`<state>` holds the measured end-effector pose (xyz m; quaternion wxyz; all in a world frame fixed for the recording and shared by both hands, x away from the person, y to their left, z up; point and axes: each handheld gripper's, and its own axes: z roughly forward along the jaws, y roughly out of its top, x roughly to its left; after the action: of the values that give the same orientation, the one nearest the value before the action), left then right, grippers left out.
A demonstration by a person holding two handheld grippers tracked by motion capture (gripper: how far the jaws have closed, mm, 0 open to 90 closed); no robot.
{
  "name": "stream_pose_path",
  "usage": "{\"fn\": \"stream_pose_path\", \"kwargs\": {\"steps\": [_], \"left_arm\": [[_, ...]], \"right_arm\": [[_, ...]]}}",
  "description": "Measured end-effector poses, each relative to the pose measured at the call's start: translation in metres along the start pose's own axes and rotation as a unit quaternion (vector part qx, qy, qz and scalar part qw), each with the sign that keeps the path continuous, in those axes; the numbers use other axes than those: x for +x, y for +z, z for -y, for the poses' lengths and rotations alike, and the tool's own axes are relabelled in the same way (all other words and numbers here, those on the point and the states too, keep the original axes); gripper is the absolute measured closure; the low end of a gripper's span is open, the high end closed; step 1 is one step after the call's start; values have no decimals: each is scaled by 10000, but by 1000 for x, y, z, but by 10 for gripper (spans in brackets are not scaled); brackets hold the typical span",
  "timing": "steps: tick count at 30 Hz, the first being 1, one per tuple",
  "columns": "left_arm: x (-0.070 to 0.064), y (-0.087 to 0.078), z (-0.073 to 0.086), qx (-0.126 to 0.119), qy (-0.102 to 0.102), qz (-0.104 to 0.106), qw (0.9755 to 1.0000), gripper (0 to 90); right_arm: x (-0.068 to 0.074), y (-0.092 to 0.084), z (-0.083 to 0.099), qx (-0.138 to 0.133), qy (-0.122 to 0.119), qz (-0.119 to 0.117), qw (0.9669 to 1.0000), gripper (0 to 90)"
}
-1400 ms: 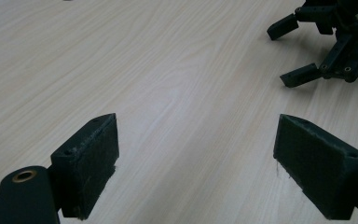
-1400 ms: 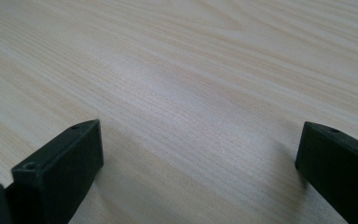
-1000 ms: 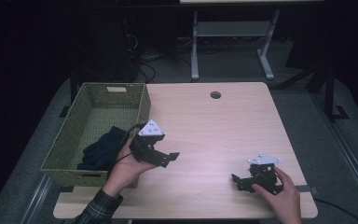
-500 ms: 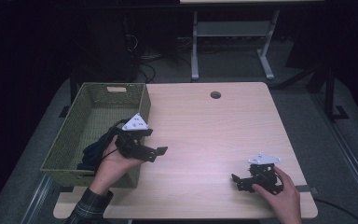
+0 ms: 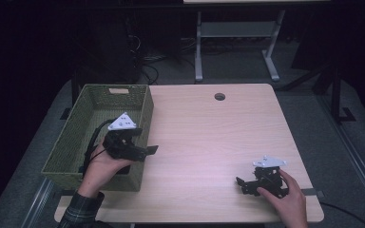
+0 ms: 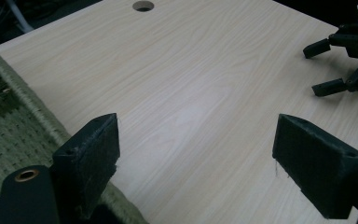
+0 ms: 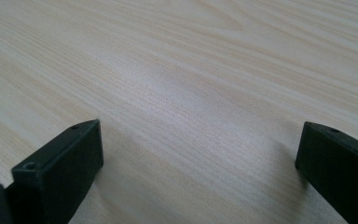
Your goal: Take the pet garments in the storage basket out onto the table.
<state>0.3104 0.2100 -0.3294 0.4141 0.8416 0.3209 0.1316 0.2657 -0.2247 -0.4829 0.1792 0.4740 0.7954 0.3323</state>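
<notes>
Since half a second ago the left gripper [image 5: 140,145] has drawn back toward the basket [image 5: 100,102], and its body now sits over the basket's right wall with the fingers poking out above the bare wood, while the right gripper [image 5: 247,183] has stayed where it was near the front right corner. The tabletop [image 5: 218,133] is pale wood with a round cable hole [image 5: 219,97] near its far edge, and the hole also shows at the top of the left gripper view [image 6: 143,5]. The green woven basket stands on the tabletop's left side, reaching past its left edge; a dark thing lies inside under the left hand [image 5: 104,166], too hidden to name. In the left gripper view the basket rim [image 6: 32,112] runs just beside the left finger, both fingers stand wide apart with nothing between them, and the right gripper [image 6: 349,65] appears farther off at the upper right. The right hand [image 5: 287,197] holds its gripper low on the tabletop; in the right gripper view its fingers [image 7: 65,163] are spread wide over bare wood, gripping nothing.
</notes>
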Motion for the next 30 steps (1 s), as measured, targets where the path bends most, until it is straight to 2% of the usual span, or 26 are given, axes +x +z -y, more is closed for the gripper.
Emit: {"fn": "stream_pose_path", "kwargs": {"steps": [9, 21, 30], "left_arm": [[11, -14, 7, -35, -92, -161, 9998, 144], [28, -35, 23, -83, -340, -424, 9985, 143], [34, -44, 34, 7, -394, -539, 9978, 143]], "right_arm": [[0, 0, 0, -5, 17, 2, 10000, 4], [0, 0, 0, -4, 13, 2, 10000, 4], [0, 0, 0, -4, 10, 3, 10000, 4]]}}
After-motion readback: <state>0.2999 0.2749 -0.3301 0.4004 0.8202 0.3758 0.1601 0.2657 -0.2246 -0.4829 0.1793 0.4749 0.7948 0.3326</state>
